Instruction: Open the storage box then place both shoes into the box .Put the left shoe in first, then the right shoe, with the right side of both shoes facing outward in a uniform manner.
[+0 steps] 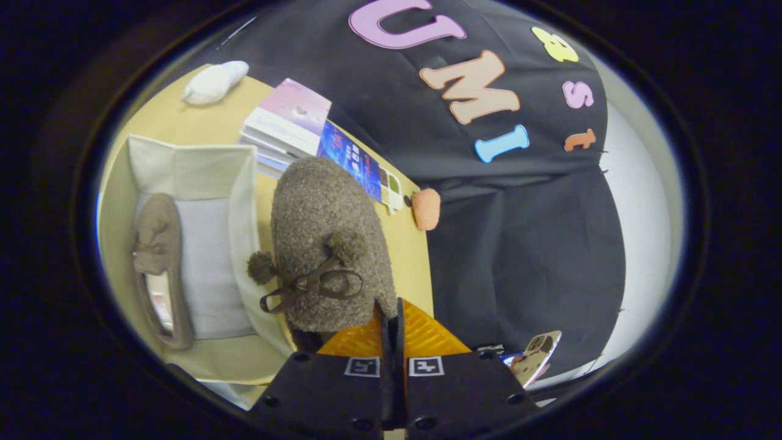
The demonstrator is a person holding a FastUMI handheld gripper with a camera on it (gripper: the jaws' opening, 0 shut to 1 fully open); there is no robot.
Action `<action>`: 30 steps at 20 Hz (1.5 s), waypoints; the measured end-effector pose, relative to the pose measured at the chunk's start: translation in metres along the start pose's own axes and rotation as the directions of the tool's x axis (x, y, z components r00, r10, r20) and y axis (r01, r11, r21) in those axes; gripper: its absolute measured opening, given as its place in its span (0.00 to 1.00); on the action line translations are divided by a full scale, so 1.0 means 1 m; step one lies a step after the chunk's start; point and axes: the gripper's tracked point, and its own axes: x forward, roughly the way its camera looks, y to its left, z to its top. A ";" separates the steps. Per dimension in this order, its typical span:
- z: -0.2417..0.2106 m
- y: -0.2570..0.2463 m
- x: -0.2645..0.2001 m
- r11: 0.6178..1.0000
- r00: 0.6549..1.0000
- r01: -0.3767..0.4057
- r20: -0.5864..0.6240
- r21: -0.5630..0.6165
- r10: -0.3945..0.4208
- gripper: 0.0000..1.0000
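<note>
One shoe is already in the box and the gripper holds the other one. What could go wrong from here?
1. The gripper pinches only the rear edge of the held shoe, so it may swing or slip out.
2. The shoe hangs over the box wall; it could catch it.
3. It might land on the first shoe or face differently.

A staged recording booth is standing in for a home: black cloth wall (525, 256) is hanging behind a pale yellow tabletop (409, 256). At 10 o'clock, an open beige fabric storage box (183, 165) is holding a brown fuzzy slipper (160, 269). A stack of glossy books (293, 125) is lying at 11 o'clock, a white plush toy (214, 82) sitting beyond it.
</note>
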 end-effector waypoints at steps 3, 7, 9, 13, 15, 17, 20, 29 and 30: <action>0.013 0.025 -0.017 0.998 0.998 -0.057 0.008 0.023 0.056 0.03; 0.018 0.057 -0.035 0.991 0.992 -0.126 -0.017 0.054 0.127 0.03; 0.015 0.068 -0.038 0.987 0.988 -0.144 -0.041 0.067 0.147 0.04; 0.013 0.093 -0.030 0.978 0.978 -0.194 -0.067 0.076 0.199 0.04; 0.016 0.099 -0.025 0.979 0.977 -0.197 -0.070 0.044 0.200 0.03; 0.012 0.105 -0.018 0.982 0.978 -0.191 -0.086 0.010 0.191 0.03; 0.004 0.128 -0.009 0.972 0.965 -0.236 -0.117 0.007 0.235 0.04; -0.008 0.169 0.027 0.941 0.937 -0.330 -0.153 -0.079 0.315 0.04; -0.010 0.176 0.030 0.929 0.924 -0.362 -0.164 -0.084 0.345 0.04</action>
